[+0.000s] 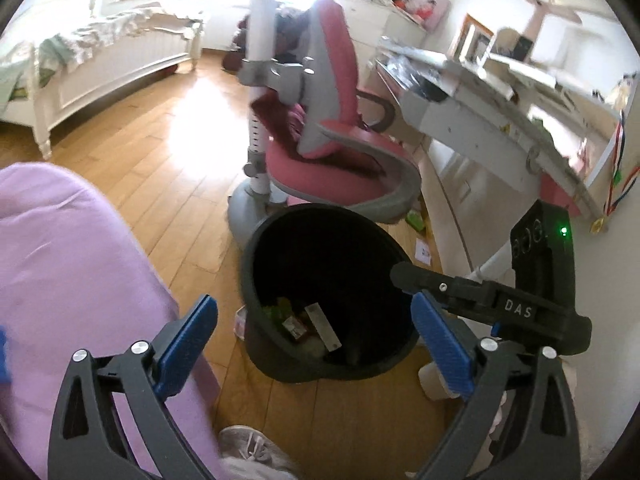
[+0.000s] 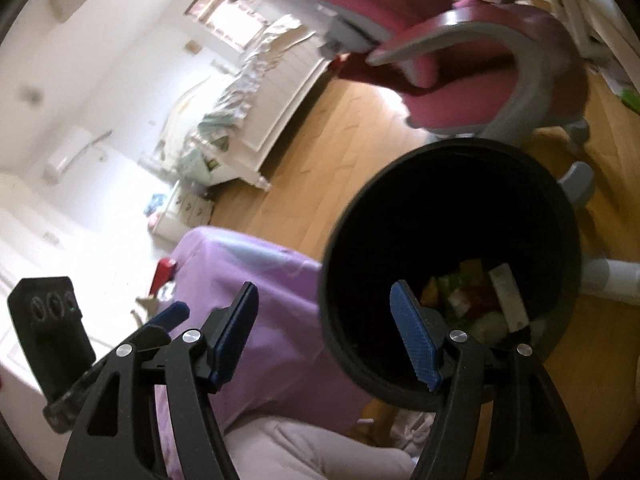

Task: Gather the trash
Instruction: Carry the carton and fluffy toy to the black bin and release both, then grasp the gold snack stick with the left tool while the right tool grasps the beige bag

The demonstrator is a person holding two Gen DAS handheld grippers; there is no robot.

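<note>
The left tool (image 1: 316, 348) stands wide open, its blue pads (image 1: 188, 344) far apart, and holds nothing. Between and just past its fingers sits a black bin (image 1: 280, 360) on the wooden floor (image 1: 140, 152). The bin is upright, its round mouth facing up. At its bottom lies a heap of trash (image 1: 304, 324): a pale flat strip, something green, and a red and white wrapper.

The right tool (image 2: 326, 340) is also spread wide and grips nothing. Its right-hand blue pad (image 2: 416, 340) hangs over the bin's (image 2: 344, 320) near rim, while the other finger is out over a purple cloth (image 2: 272, 320) beside the bin. From this view the trash (image 2: 480, 300) in the bin shows as yellow, green, red and white scraps with the pale strip leaning on the far side. In the left wrist view the right tool (image 1: 404, 272) reaches in from the right, its black tip above the bin's rim.

A pink and grey chair (image 1: 332, 152) stands just behind the bin. A grey counter (image 1: 480, 120) with clutter on it runs along the right. A small green packet (image 1: 416, 220) and a white card (image 1: 423, 250) lie on the floor near the chair's base, outside the bin. A white bed (image 1: 100, 52) is well apart, across the room.
</note>
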